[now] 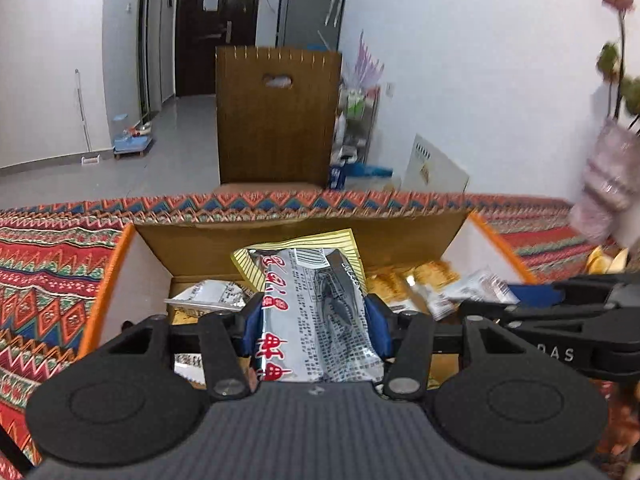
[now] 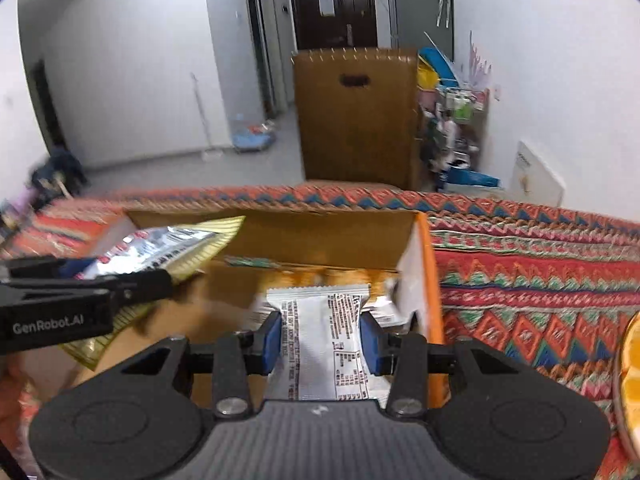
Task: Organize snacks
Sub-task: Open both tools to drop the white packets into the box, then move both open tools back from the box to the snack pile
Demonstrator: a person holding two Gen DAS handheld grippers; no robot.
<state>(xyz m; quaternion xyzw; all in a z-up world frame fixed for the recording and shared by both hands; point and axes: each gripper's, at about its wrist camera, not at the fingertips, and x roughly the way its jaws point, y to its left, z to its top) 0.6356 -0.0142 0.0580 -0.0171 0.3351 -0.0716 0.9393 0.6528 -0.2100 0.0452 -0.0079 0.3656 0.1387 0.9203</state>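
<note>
Tiled hallway w/ a dark door behind; up front a table under a red zigzag-patterned cloth, tall brown paper bag standing past its far edge. On the cloth sits an open cardboard box w/ orange rims, loose snack packets inside. Left gripper – blue pads pinching a silver packet w/ red characters plus a yellow-edged packet behind it, held over the box. Right gripper – pads clamped on a white snack packet, over the box's right end, near its orange side. Both grippers close together, side by side. Orange slices at far right on the cloth.
</note>
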